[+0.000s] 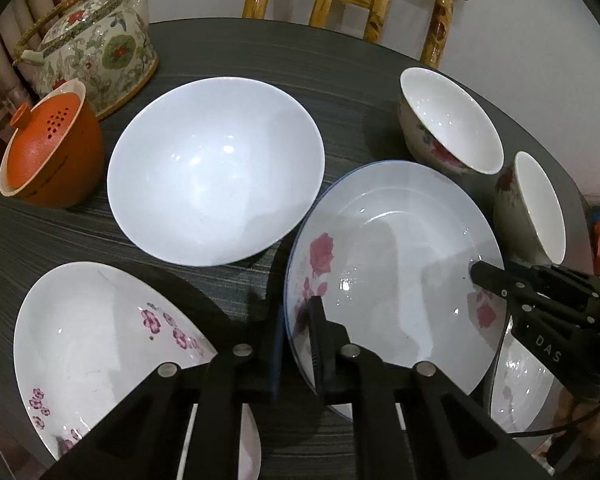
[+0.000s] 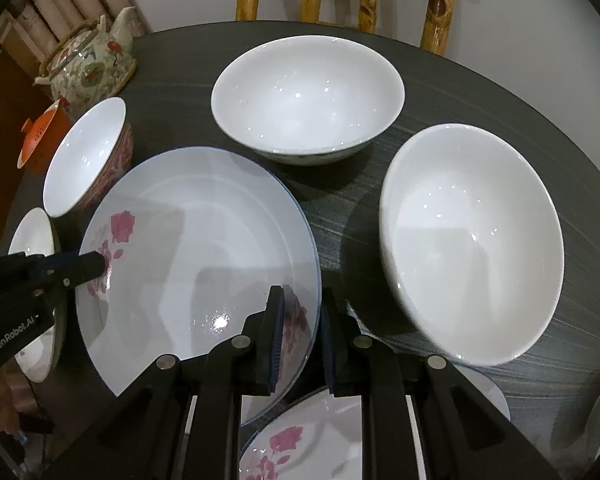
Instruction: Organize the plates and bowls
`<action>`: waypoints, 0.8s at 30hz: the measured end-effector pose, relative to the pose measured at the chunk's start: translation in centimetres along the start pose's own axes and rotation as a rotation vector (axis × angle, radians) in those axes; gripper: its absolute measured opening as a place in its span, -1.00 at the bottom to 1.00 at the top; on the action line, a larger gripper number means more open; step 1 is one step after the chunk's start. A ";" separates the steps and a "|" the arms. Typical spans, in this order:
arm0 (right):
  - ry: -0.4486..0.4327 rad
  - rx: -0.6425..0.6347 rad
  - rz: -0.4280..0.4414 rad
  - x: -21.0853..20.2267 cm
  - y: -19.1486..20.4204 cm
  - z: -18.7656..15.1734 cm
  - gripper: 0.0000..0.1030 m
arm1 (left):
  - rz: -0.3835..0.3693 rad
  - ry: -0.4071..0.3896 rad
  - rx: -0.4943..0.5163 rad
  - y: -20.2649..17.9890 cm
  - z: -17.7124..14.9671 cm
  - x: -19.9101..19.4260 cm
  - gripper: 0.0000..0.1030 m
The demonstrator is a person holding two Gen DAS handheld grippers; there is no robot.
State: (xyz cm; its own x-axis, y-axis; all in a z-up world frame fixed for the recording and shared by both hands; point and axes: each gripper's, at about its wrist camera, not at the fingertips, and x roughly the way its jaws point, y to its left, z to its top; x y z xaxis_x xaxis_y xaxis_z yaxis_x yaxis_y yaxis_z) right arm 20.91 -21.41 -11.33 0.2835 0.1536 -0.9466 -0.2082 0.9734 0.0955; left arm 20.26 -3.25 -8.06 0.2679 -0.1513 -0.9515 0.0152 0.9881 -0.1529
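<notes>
The rose plate (image 1: 396, 264) hung tilted above the dark table (image 1: 260, 52), pinched at 2 opposite edges. The left gripper (image 1: 298, 344) was clenched on the plate's rim, 1 finger over the inner face by the rose print and the other behind the rim. The right gripper (image 2: 302, 340) clamped the opposite rim in the same way, 1 pad on the inner face and 1 outside it. In the left wrist view the right gripper's finger tip showed on the plate's far edge, to the right of the left gripper.

Ahead and left of the left gripper sat a plain white bowl (image 1: 216, 170). Near its left finger lay a shallow dish with purple blossoms (image 1: 100, 344). Ahead and right stood 2 small flowered bowls (image 1: 452, 120), just beside each other and tilted in this view. Far ahead on the left were a floral teapot (image 1: 96, 44) and an orange lidded cup (image 1: 52, 148), close together.

Right of the right gripper sat another white bowl (image 2: 472, 244), and directly below it a second rose plate (image 2: 300, 440) lay partly hidden by the fingers.
</notes>
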 end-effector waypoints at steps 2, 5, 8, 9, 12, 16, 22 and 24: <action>0.002 0.002 -0.002 -0.1 0.1 -0.2 -0.68 | -0.001 0.001 0.004 -0.3 0.2 0.1 -0.79; -0.003 0.010 -0.006 -0.5 0.2 -0.5 -0.69 | 0.003 -0.006 0.009 -0.4 0.2 -0.2 -0.79; -0.008 0.012 -0.010 -0.9 0.3 -0.5 -0.69 | -0.006 -0.005 0.004 -0.3 0.6 -0.3 -0.79; -0.007 0.009 -0.014 -1.1 0.4 -0.5 -0.69 | -0.008 -0.008 0.005 -0.5 0.6 -0.2 -0.80; -0.016 0.014 -0.016 -1.4 0.3 -0.5 -0.70 | -0.005 -0.013 0.013 -0.7 0.7 -0.4 -0.80; -0.021 0.025 -0.020 -1.6 0.3 -0.4 -0.70 | -0.006 -0.013 0.015 -0.5 0.4 -0.9 -0.80; -0.026 0.031 -0.021 -1.9 0.0 -0.4 -0.70 | 0.000 -0.022 0.023 -0.6 0.1 -1.0 -0.80; -0.023 0.034 -0.019 -1.8 0.0 -0.5 -0.70 | 0.003 -0.019 0.019 -0.6 0.0 -0.8 -0.79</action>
State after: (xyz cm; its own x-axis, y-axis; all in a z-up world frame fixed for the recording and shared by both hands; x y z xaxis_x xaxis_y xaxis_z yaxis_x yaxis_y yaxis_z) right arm 19.94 -21.78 -9.83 0.3085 0.1385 -0.9411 -0.1707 0.9813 0.0885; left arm 20.04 -3.70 -7.18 0.2861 -0.1479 -0.9467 0.0328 0.9889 -0.1446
